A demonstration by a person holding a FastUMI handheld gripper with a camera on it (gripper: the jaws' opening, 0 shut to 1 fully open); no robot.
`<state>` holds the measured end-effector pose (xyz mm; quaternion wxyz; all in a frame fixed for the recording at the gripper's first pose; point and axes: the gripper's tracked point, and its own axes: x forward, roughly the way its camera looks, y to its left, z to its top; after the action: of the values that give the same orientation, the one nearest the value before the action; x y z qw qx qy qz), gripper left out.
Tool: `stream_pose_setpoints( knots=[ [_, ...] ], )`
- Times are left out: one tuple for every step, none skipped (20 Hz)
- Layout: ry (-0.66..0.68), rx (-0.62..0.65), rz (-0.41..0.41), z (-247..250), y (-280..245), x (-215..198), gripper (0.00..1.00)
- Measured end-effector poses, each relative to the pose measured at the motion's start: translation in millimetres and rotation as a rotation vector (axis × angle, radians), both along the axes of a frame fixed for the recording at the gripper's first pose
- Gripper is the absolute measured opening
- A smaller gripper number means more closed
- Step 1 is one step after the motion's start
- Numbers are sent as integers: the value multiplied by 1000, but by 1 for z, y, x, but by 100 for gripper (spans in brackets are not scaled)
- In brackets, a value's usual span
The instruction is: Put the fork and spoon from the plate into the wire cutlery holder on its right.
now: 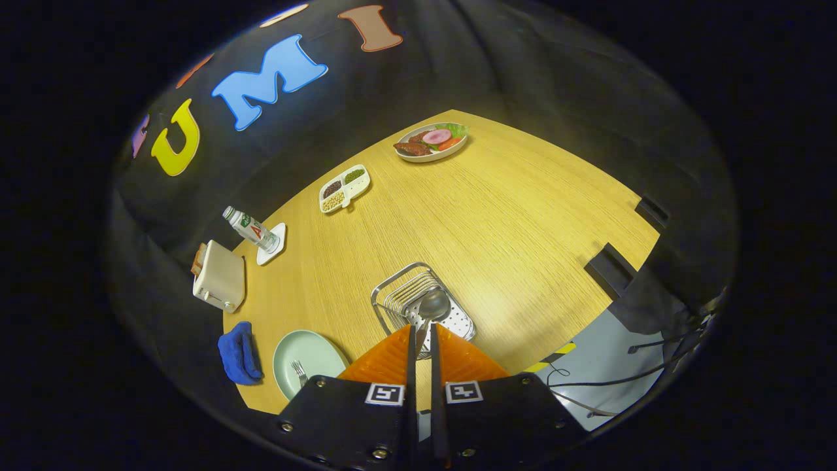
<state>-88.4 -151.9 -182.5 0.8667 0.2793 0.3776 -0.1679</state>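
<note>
- Claw (422,340): fingers drawn almost together, pinching the spoon (431,306) by its handle; the bowl of the spoon juts ahead of the fingertips, hanging over the holder.
- Holder (402,291): wire cutlery rack on a perforated tray, just beyond the fingertips, right of the plate; nothing appears to be standing in it yet.
- Plate (314,356): pale green, near the counter edge beside the claw; the fork (299,373) lies on it, untouched.
- Progress, as judged: spoon lifted off the plate and brought above the holder but not released; fork wholly left to do. Roughly the first half is near its end.
- Cloth (239,353): blue, bunched, just outside the plate.
- Toaster (219,277): beyond the cloth, a slice in its slot.
- Bottle (250,229): standing on a white coaster.
- Tray (344,188): three compartments holding different beans or grains.
- Dish (430,142): far on the counter (510,216), with meat and vegetables.
</note>
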Motion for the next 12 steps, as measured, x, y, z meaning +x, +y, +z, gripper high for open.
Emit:
stream_pose_setpoints(
  knots=[
    [-1,-3,3,1,0,0,9],
    [-4,-3,5,1,3,1,9],
    [-7,-3,9,2,4,1,9],
    [-6,-5,13,1,6,2,9],
    [-7,-5,18,1,7,3,9],
    [-9,-5,24,2,11,4,9],
    [-8,-5,35,1,14,7,9],
    [-8,-5,48,9,19,14,9],
    [-7,-5,61,9,23,15,9],
    [-7,-6,78,8,29,19,9],
    [-8,-4,95,8,35,22,9],
    [-8,-1,112,7,41,25,9]
  ],
)
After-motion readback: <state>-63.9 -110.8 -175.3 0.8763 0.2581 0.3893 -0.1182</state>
